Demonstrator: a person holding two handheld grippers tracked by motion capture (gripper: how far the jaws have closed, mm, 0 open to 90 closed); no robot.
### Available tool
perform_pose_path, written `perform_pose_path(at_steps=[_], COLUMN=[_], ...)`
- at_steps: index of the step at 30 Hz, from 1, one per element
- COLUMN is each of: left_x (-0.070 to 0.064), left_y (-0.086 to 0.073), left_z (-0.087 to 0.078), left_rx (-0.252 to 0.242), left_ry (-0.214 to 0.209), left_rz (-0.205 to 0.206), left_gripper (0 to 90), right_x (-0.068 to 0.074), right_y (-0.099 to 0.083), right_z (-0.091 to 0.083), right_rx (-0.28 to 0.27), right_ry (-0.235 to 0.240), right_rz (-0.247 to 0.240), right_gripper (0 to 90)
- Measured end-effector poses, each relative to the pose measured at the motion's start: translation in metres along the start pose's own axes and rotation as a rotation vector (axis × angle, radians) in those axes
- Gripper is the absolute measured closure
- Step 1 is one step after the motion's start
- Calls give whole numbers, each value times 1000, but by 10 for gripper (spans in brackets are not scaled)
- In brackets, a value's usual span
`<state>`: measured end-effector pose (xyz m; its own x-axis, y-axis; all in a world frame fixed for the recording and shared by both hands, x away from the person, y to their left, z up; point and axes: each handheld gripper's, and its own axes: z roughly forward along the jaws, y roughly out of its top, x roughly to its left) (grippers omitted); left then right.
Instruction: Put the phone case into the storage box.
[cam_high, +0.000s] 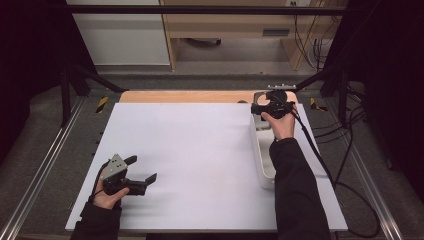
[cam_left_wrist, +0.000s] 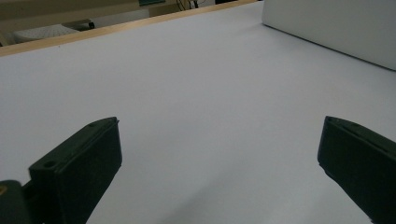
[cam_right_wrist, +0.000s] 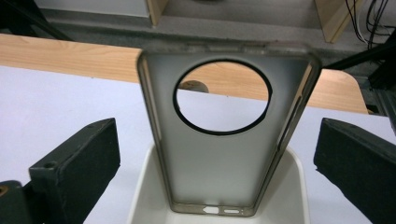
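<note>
Dim, dark surroundings; even soft light on the white table (cam_high: 200, 150); near jaws slightly blurred.

A white rectangular sheet (cam_high: 200, 150) covers a light wooden tabletop (cam_high: 185, 96), whose bare edge shows as a strip along the sheet's far side. Grey carpeted floor (cam_high: 50, 145) surrounds the table. Silver metal rails (cam_high: 42, 170) run diagonally at lower left and lower right of the frame. Black frame struts (cam_high: 67, 85) stand at left and right, under a dark horizontal bar (cam_high: 200, 10) across the top. Beyond, a white panel (cam_high: 120, 40) sits upper left, beside a pale wooden shelf unit (cam_high: 225, 25). Black cables (cam_high: 310, 35) hang at upper right. Lighting is dim and even.
</note>
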<state>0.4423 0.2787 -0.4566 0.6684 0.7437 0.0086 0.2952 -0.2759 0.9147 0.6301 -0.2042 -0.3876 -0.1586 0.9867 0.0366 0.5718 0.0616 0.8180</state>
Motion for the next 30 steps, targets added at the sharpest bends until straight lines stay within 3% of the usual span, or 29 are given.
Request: perform_pose_path(at_steps=[6, 13, 19, 30], left_x=[-1, -1, -2, -4], left_y=[0, 0, 0, 1], left_z=[0, 0, 1, 1], left_rx=[-1, 1, 0, -8], left_ry=[-2, -6, -9, -20], left_rz=[-2, -4, -2, 3], left_gripper=[0, 0, 0, 0], right_x=[2, 5, 8, 14], right_y=[3, -2, -11, -38], right_z=[-19, -47, -72, -110], right_rx=[-43, -123, -193, -254], right_ry=[50, 164, 271, 417], right_rz=[-19, -46, -87, -181], right_gripper=[6, 5, 5, 3])
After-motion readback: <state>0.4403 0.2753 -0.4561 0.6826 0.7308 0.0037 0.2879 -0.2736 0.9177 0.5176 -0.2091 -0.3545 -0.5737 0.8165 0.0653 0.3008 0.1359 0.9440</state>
